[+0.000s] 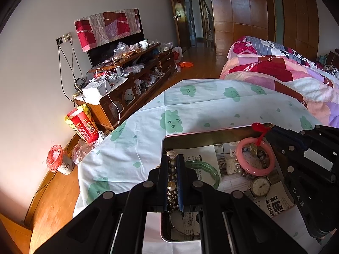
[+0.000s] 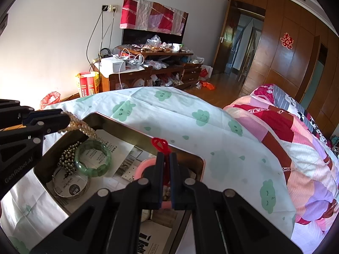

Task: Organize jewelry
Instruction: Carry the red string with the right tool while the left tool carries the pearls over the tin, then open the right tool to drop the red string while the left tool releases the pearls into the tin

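**Mia:** Both claws are busy! See, the left claw (image 1: 172,158) is squeezed shut on a string of beads (image 1: 172,177). The beads run right between its two fingers.

**Ben:** And the right claw (image 2: 167,158)?

**Mia:** It is pinched shut on a red cord (image 2: 160,143). The cord's knot pokes up past the tips. Something small hangs from the cord over the pink bangle (image 1: 255,158).

**Ben:** Where is all the jewelry?

**Mia:** In the metal tray (image 2: 118,124) on the cloth with green clouds (image 2: 211,131). The tray has newspaper (image 1: 203,154) in the bottom. A green bracelet (image 2: 93,158) lies on the left side, with a silver bangle (image 2: 70,187) near it. The pink bangle and a watch (image 1: 261,185) lie on the right side.

**Ben:** What could go wrong?

**Mia:** I think the beads could snag. Part of the string trails down into the tray by the green bracelet. If the left claw pulls up fast, it might drag that bracelet along.

**Ben:** And the cord?

**Mia:** It is thin. If the right claw loosens a bit, the cord could slip out and drop on the pink bangle. The two claws are close too, so they could bump.

**Ben:** So go slow?

**Mia:** Yes, slow, one claw at a time.
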The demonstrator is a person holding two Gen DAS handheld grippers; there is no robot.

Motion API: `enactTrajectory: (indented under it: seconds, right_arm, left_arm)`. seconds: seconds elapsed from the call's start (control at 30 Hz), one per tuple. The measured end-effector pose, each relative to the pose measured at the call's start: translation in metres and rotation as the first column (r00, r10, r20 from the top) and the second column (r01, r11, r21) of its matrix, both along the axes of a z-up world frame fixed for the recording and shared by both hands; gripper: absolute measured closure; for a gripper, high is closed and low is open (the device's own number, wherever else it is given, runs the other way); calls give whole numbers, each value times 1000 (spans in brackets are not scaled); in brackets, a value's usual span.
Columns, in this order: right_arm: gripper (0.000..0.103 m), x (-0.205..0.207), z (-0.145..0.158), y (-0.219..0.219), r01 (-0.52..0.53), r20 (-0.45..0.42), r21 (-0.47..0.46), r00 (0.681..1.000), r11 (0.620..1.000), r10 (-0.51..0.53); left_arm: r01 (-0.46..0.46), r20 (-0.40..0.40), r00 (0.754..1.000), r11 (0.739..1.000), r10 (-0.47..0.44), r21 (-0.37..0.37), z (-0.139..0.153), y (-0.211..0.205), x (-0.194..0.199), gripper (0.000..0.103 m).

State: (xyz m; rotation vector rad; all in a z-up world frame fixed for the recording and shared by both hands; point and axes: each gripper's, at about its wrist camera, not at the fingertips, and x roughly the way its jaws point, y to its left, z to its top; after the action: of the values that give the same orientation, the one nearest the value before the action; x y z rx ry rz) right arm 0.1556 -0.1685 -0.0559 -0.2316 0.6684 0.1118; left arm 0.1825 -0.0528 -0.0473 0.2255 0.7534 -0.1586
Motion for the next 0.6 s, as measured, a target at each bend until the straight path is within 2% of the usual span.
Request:
enactTrajectory:
  seconds: [0.3, 0.33, 0.37, 0.4, 0.43, 0.47, 0.5, 0.6]
  right_arm:
    - [97, -1, -1, -1, -10, -4, 16, 1000, 1000, 10]
    - [94, -1, -2, -1, -15, -10, 22, 1000, 1000, 15]
    - [85, -1, -3, -1, -13, -18, 22, 1000, 1000, 14]
    - [76, -3, -4, -1, -11, -21, 20, 1000, 1000, 12]
    - [55, -5, -5, -1, -12, -21, 20, 1000, 1000, 13]
    - [43, -9, -5, -2, -10, -14, 24, 1000, 1000, 10]
    - [43, -13, -4, -4, -8, -6, 28, 1000, 1000, 8]
    - [43, -23, -4, -10, 12, -14, 34, 1000, 999, -11]
  left_arm:
    - [19, -4, 1000, 1000, -19, -18, -1, 1, -4, 95]
    - [15, -6, 1000, 1000, -15, -15, -1, 0, -4, 94]
    - [4, -1, 1000, 1000, -4, -1, -1, 0, -7, 86]
    - [0, 7, 1000, 1000, 0, 7, 0, -1, -9, 65]
    - [-12, 28, 1000, 1000, 11, 18, 2, 0, -13, 51]
    - [-23, 57, 998, 999, 22, 24, 5, 1, -19, 28]
    - [-32, 86, 996, 999, 30, 24, 9, 4, -24, 20]
    - [-45, 68, 997, 999, 44, 5, 11, 11, -33, 19]
